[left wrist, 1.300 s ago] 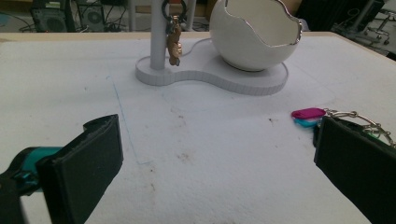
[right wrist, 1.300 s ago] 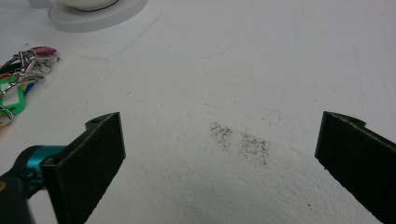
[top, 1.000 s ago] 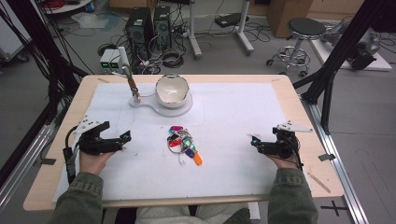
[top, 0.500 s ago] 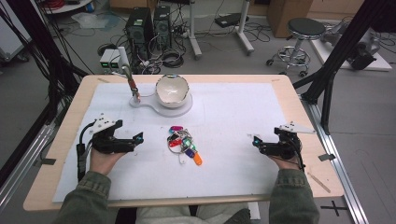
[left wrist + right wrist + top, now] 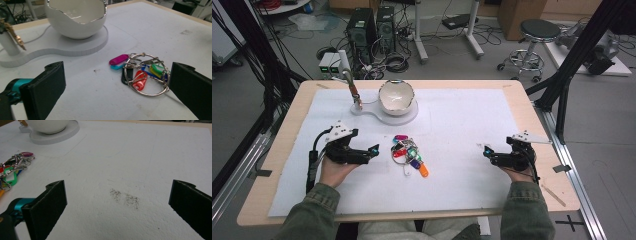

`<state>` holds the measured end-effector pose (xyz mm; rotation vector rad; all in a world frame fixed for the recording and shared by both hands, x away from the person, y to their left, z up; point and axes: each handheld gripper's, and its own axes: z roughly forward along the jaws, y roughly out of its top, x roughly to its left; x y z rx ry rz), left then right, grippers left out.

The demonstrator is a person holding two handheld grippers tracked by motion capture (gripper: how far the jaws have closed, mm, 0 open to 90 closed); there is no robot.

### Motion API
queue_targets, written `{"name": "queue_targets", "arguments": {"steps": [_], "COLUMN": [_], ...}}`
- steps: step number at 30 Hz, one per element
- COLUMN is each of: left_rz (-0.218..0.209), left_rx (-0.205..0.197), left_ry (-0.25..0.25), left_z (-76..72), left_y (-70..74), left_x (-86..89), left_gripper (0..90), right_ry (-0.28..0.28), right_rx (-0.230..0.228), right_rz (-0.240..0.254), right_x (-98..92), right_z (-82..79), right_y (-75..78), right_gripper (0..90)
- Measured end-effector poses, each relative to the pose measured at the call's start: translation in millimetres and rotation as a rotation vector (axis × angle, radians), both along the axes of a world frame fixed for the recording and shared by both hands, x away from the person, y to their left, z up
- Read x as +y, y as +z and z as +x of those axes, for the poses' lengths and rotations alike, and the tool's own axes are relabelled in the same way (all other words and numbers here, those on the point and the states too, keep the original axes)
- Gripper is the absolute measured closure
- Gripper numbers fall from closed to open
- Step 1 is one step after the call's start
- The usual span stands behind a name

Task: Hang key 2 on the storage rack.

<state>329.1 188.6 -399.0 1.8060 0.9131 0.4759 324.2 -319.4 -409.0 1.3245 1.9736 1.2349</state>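
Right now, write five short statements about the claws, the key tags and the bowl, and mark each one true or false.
1. The left claw stands open beside the bunch of key tags. True.
2. The right claw is shut on a key tag. False: its jaws stand wide apart over bare white mat, holding nothing.
3. The key tags lie inside the white bowl. False: they lie on the mat, in front of the bowl and apart from it.
4. The bowl has a jagged, eggshell-like rim and sits on a white base. True.
5. The tags hang on metal rings. True.
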Motion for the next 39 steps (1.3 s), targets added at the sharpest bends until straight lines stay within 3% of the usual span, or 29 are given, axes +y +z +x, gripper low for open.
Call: {"name": "queue_targets", "arguments": {"steps": [19,29,39], "left_rz": [0.060,0.088,0.147], "left_rx": [0.069,0.132,0.204], "left_ry": [-0.116,-0.167,-0.216], "left_z": [4.3,10.4,16.9], "left_y": [-14.2,-25.7,-38.8], "left_x": [-52.5,-77.8,-96.9], "left_gripper": [1.7,2.5,6.1], "right_ry": [-0.013,-0.015,-0.013], "right_rx": [-0.007,-0.012,-0.008], "right_rz": [-0.001,-0.002,-0.002], "right_x": [-3.4,-4.2,-4.6], "right_z": [-3.5,-5.1,-6.0], "right_y": [0.8,1.4,1.2], "right_gripper": [0.7,0.7,0.7]}}
